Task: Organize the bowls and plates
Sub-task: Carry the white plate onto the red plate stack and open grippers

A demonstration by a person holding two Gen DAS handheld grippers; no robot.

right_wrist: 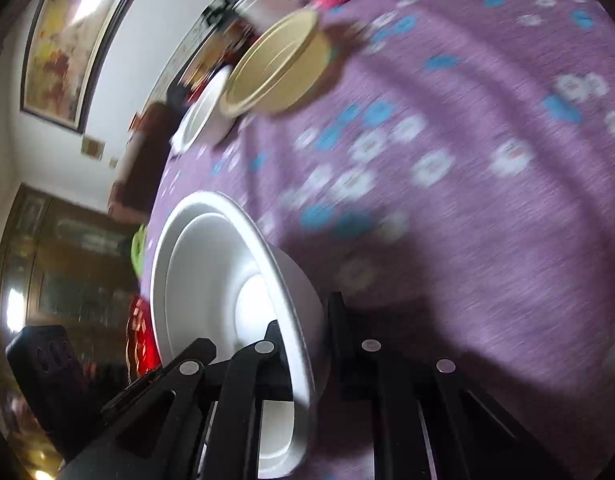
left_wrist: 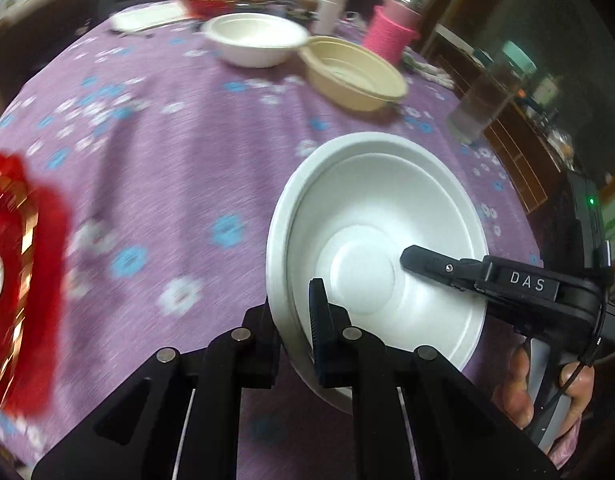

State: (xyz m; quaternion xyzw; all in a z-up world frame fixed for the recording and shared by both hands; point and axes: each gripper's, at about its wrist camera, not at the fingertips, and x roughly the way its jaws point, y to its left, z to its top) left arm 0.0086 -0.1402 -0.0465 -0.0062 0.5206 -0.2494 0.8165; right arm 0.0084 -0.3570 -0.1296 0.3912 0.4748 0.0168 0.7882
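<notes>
Purple floral table [left_wrist: 179, 152] work looks barely begun: both the left tool [left_wrist: 293, 320] and right tool [right_wrist: 303, 344] pinch one white bowl's [left_wrist: 387, 248] rim above it, while another white bowl [left_wrist: 255, 40] and a beige bowl [left_wrist: 353, 74] sit unstacked beyond.

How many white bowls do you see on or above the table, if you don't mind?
2: one white bowl gripped at its rim by both grippers, another resting at the far side beside the beige bowl. Others may be hidden.

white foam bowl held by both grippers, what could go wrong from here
1. The white foam bowl is pinched at its thin rim by the left gripper and the right gripper on opposite sides; squeezing or pulling apart could crack or bend the foam.
2. It is tilted steeply, so it may slip out if one gripper loosens.
3. The beige plastic bowl and second white foam bowl lie ahead and could get knocked.
</notes>
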